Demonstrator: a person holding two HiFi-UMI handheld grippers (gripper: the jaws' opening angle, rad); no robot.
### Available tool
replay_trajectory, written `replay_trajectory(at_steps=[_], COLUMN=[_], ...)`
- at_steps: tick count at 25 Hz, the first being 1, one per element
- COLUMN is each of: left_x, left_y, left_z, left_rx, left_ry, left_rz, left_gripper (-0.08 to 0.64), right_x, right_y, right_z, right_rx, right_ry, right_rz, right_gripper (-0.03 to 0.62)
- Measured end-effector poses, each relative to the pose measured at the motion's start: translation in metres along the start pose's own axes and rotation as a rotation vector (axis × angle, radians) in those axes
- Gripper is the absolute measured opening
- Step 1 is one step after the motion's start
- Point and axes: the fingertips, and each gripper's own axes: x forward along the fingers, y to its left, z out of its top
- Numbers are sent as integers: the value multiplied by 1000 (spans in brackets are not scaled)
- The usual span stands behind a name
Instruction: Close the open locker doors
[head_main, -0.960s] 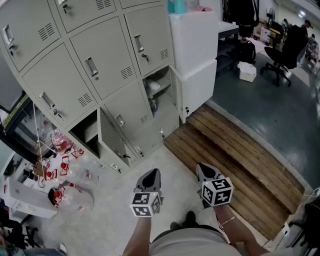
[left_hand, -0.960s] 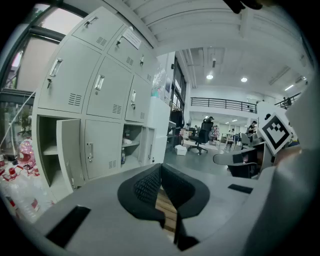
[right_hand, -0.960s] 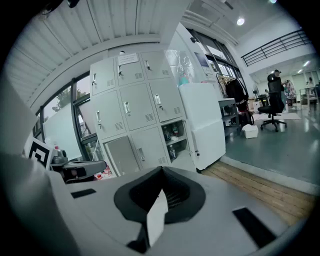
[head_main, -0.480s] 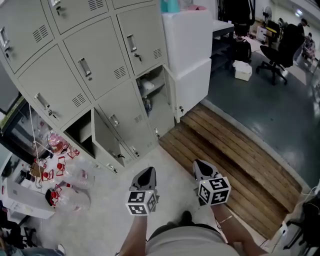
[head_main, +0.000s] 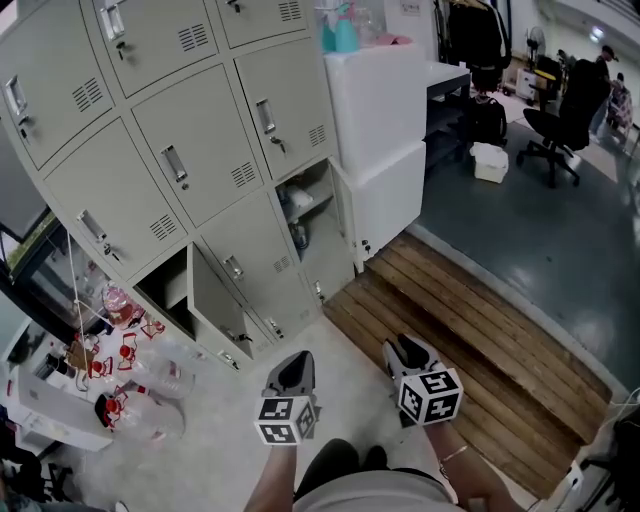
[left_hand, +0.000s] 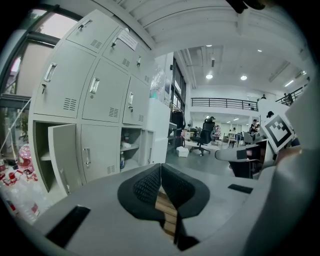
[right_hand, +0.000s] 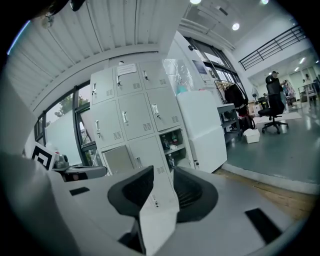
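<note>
Hanging ajar low at centre-left of the frame, the open locker doors (head_main: 213, 297) are looking like light, stiff sheet metal best pushed near the free edge, while the left tongs (head_main: 293, 366) are sitting pressed together and empty and the right tongs (head_main: 405, 350) are opening on nothing.

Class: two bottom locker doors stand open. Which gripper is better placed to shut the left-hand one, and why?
Left, probably. The left gripper hangs nearer that ajar door; the right gripper, jaws opening and empty, sits by the wooden boards, closer to the other open locker.
</note>
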Motion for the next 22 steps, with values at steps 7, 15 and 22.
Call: replay_trajectory(at_steps=[7, 15, 22], left_x=[27, 111, 191], left_y=[24, 93, 164], left_z=[-3, 26, 65], left_rx=[0, -16, -19], left_ry=[37, 17, 6], left_rz=[-2, -24, -56], left_gripper=[20, 21, 21], right_x=[35, 137, 239], right_y=[-7, -28, -51], right_z=[-1, 32, 83], right_rx=[61, 57, 61], right_ry=[29, 16, -37], right_rz=[13, -17, -81], right_gripper=[141, 137, 129])
